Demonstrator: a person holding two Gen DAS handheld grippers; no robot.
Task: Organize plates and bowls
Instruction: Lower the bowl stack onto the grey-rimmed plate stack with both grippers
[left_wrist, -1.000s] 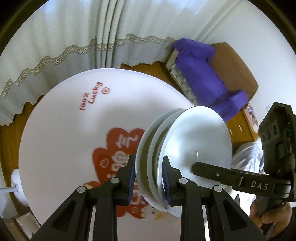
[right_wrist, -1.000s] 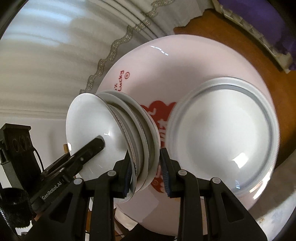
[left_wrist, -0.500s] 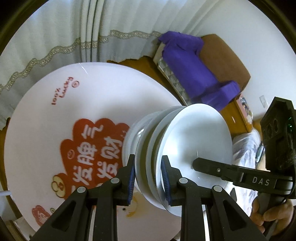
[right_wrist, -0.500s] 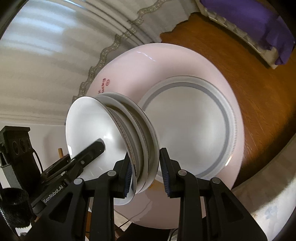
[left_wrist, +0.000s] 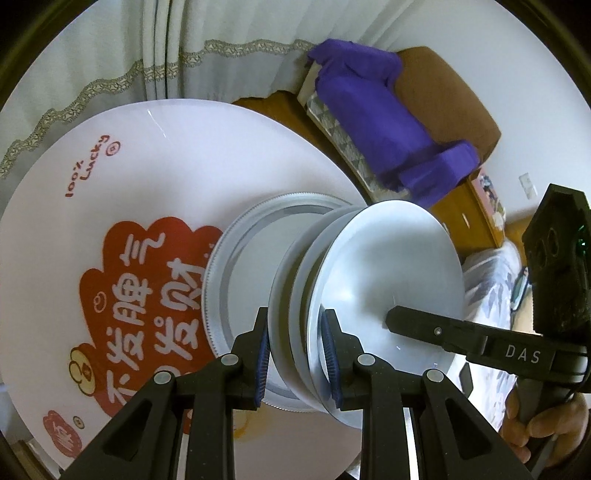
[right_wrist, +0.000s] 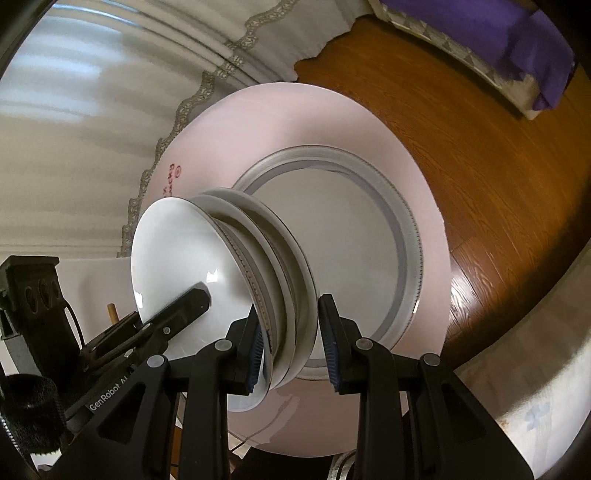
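Now a small stack of white dishes (left_wrist: 369, 291) is held on edge between two hand-held grippers, one clamped on each side of its rim. In the left wrist view, the left gripper (left_wrist: 295, 354) is seen narrowed onto the near edge of the stack, its blue pads pressed against the outer dishes. In the right wrist view, the right gripper (right_wrist: 290, 347) is clamped the same way on the opposite edge of the stack. A hand (left_wrist: 543, 432) is partly seen at the lower right of the left view, wrapped around the other gripper's handle.

Below the stack, a round pale pink table (left_wrist: 110, 184) with red printed lettering is seen, set on a brown wooden floor (right_wrist: 480, 166). A large plate with a grey ribbed rim (left_wrist: 236, 251) lies flat on the table.

Compared with a second ago, the stack is carried across and slightly lower. In the left view, the large plate, hidden before, is now seen just behind and to the left of the held stack. In the right view, the plate is shifted from the right side toward the centre, directly beyond the stack. Both grips are unchanged.

It is judged that the stack is being brought over the large plate to be set on it. The stack is not yet lowered flat, so tilting and release remain.
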